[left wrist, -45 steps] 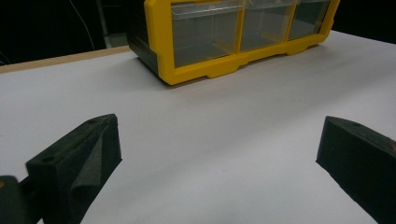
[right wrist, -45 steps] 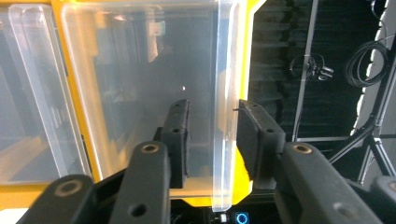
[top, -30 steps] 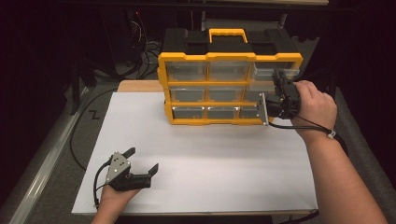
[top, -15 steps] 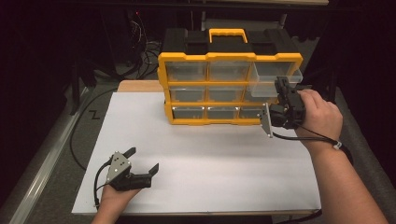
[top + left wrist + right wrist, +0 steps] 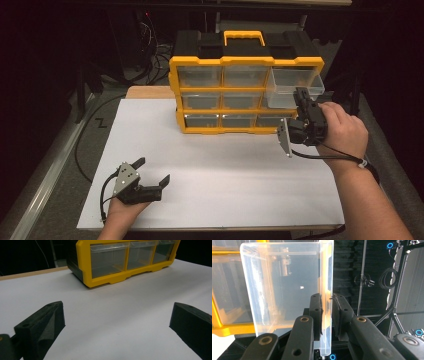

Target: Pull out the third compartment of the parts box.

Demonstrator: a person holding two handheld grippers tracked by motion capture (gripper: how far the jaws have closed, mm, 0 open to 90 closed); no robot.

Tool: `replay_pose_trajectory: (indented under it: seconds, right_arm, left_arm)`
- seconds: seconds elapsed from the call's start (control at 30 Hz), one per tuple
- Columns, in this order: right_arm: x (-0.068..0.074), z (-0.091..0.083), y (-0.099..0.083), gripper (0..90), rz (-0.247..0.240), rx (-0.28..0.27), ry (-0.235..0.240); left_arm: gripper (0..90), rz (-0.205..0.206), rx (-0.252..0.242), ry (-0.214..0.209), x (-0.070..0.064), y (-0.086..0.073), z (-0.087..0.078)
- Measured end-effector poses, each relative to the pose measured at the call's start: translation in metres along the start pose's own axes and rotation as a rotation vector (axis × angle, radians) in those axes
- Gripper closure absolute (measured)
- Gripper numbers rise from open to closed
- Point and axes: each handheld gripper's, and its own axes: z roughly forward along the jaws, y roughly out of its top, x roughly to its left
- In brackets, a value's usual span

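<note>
left hand [image 5: 122,205] comes in from bottom edge, low & near the person, forearm barely in frame. left gripper [image 5: 152,172] sits just over the surface w/ jaws spread wide, nothing between them; in left gripper view [image 5: 116,325] both black jaws stand far apart at the frame's sides. right forearm runs up from bottom right corner, wrist bent slightly inward, right hand [image 5: 345,132] wrapped round the tool's body. right gripper [image 5: 301,96] is raised, pointing fwd & up, prob. tilted on its side. in right gripper view [image 5: 327,312] jaws are pinched nearly together on a thin clear wall.
</note>
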Motion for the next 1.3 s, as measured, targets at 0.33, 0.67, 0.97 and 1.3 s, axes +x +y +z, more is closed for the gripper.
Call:
replay_pose_trajectory:
  seconds: [0.33, 0.67, 0.97, 1.3]
  right_arm:
    - [0.001, -0.008, -0.005, 80.7, 0.007, -0.009, -0.009]
    - [0.001, -0.01, -0.007, 80.7, 0.011, -0.014, -0.011]
    - [0.001, -0.012, -0.005, 81.0, 0.01, -0.018, -0.019]
    - [0.003, -0.012, -0.005, 76.2, 0.023, -0.016, -0.011]
  left_arm:
    - [0.8, 0.001, 0.003, -0.001, -0.001, 0.0, 0.001]
    - [0.8, 0.0, 0.004, 0.001, 0.0, -0.001, 0.001]
    - [0.8, 0.0, 0.003, 0.002, 0.0, 0.0, 0.0]
    - [0.8, 0.002, 0.004, 0.002, 0.0, -0.001, 0.0]
